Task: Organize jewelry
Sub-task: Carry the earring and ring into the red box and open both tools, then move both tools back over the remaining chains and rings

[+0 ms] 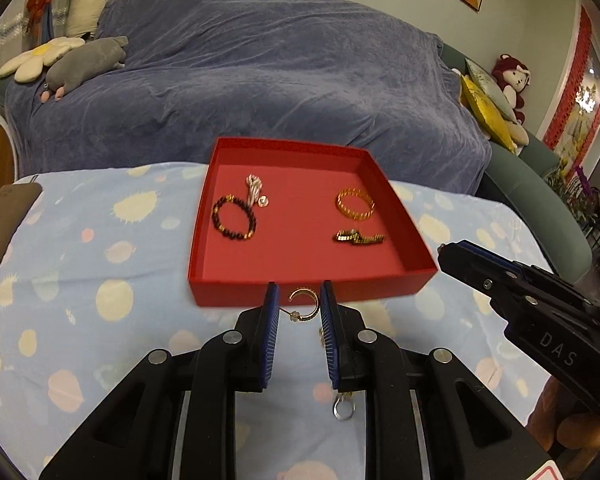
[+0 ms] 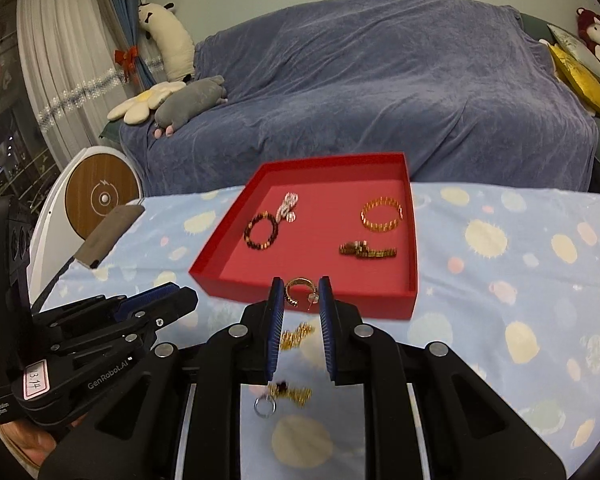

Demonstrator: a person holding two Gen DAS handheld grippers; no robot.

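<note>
left gripper jaws narrow, pinching a gold hoop earring at lower centre, before the red cardboard tray | right gripper jaws likewise grip a second gold hoop earring | blurred gold pieces and silver ring on the desk, partly hidden below the jaws

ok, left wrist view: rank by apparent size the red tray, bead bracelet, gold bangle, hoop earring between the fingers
1. red tray
2. and 3. bead bracelet and gold bangle: look alike, no ranking
4. hoop earring: smallest, though nearest the camera, so it is likely truly smallest
</note>
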